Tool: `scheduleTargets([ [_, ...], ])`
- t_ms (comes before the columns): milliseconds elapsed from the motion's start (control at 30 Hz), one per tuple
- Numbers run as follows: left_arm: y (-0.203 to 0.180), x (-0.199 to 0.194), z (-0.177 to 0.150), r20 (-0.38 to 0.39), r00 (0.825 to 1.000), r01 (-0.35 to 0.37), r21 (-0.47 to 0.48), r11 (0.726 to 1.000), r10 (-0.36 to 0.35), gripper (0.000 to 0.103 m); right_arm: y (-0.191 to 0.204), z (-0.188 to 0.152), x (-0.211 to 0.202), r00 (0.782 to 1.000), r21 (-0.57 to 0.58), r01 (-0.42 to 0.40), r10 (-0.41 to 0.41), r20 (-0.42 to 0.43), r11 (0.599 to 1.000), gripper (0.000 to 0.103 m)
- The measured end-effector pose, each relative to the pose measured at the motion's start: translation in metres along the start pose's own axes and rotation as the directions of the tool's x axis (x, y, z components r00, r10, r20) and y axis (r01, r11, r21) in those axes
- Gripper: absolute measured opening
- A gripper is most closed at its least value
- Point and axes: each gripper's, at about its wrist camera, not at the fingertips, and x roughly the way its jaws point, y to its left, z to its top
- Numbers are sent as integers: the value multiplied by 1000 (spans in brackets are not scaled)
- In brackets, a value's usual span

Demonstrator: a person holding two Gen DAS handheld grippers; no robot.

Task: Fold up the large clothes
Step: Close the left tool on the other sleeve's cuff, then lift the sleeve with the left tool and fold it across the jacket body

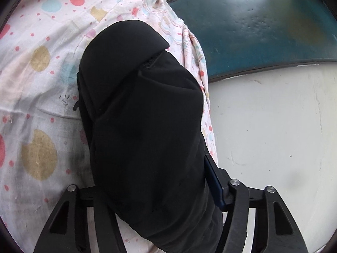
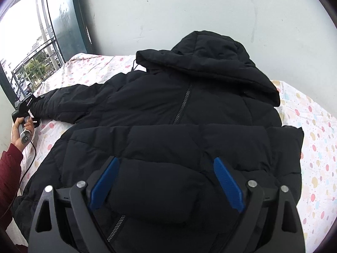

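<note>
A black hooded puffer jacket [image 2: 189, 109] lies spread on a bed, hood toward the wall and zip facing up. Its lower part is folded up over the body. In the left wrist view the jacket's sleeve [image 1: 143, 105] fills the space between the fingers of my left gripper [image 1: 168, 158]. The right blue pad [image 1: 213, 181] presses on the sleeve, which hides the other pad. The right wrist view shows that gripper [image 2: 23, 109] at the sleeve's cuff. My right gripper [image 2: 166, 161] hangs open just above the folded part, blue pads wide either side of a puffy bulge.
The bed sheet [image 2: 316, 147] is white with coloured dots. A pale wall [image 2: 189, 10] runs along the far side. A dark teal door [image 1: 263, 31] and a balcony railing [image 2: 38, 59] stand past the sleeve end. A hand [image 2: 18, 130] with a maroon sleeve holds the left gripper.
</note>
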Motion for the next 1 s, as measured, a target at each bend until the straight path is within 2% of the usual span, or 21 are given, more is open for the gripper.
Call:
scheduleTargets([
  [167, -5, 1, -7, 23, 999, -27, 12, 1000, 27, 53, -15, -9, 12, 999, 23, -30, 30, -11, 999, 92],
  [333, -9, 3, -12, 41, 998, -51, 16, 999, 51, 43, -28, -14, 18, 999, 33, -51, 51, -15, 998, 92],
  [533, -8, 3, -23, 50, 998, -46, 27, 999, 44, 32, -35, -16, 14, 997, 54, -77, 77, 3, 996, 92],
  [767, -7, -1, -28, 47, 998, -31, 34, 999, 29, 26, -24, -13, 9, 993, 35, -114, 113, 27, 993, 92],
  [1000, -14, -7, -27, 43, 999, -25, 76, 997, 22, 22, -24, -14, 10, 996, 41, -84, 83, 23, 996, 92],
])
